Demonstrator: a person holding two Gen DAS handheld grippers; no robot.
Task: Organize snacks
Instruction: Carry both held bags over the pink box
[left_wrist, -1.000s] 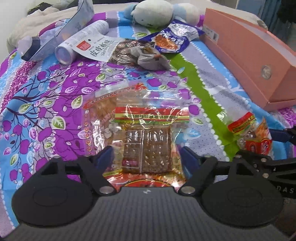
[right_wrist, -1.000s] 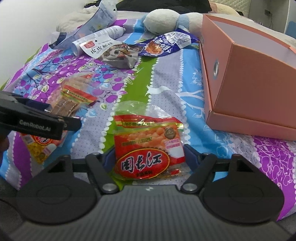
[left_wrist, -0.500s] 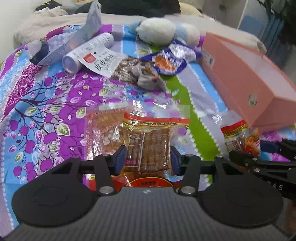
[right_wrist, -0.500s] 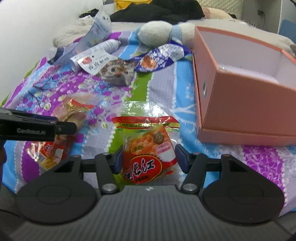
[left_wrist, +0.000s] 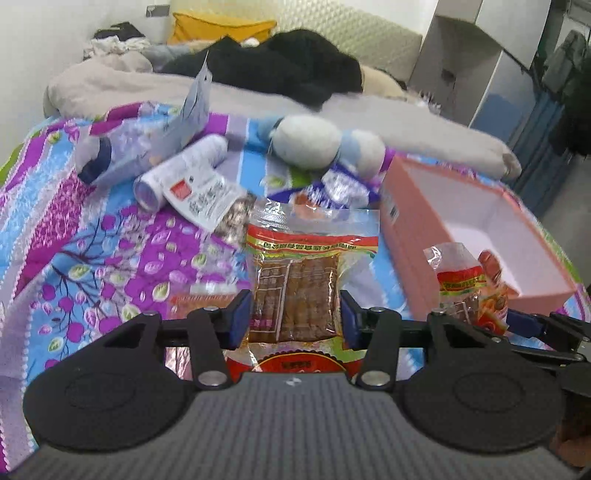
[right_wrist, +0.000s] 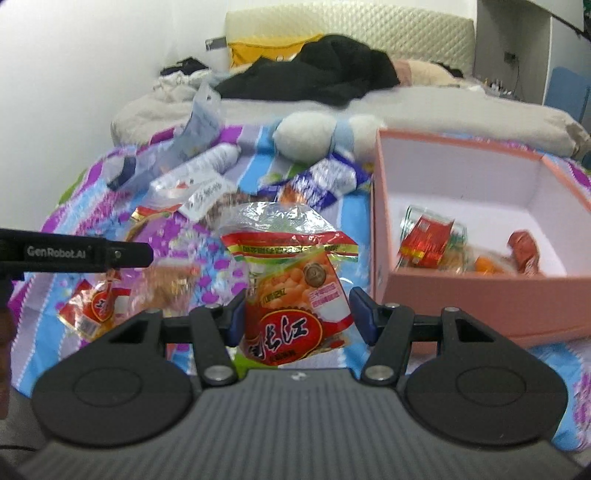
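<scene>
Gripping a clear pack of brown sticks, the left gripper has its jaws pressed on both sides of the pack, which hangs above the bed. Right gripper holds an orange snack bag the same way, jaws closed on its sides, bag upright and clear of the quilt.

Pink box sits open on the bed, to the right of both grippers. Inside lie two red packs, toward its front wall.

Loose on the quilt, left of the orange bag: a small red-label pack, below the left gripper's arm as the right camera sees it. Farther back: a white tube, a purple pouch, a plush toy. Dark clothing is piled by the headboard. Frames blur slightly.
</scene>
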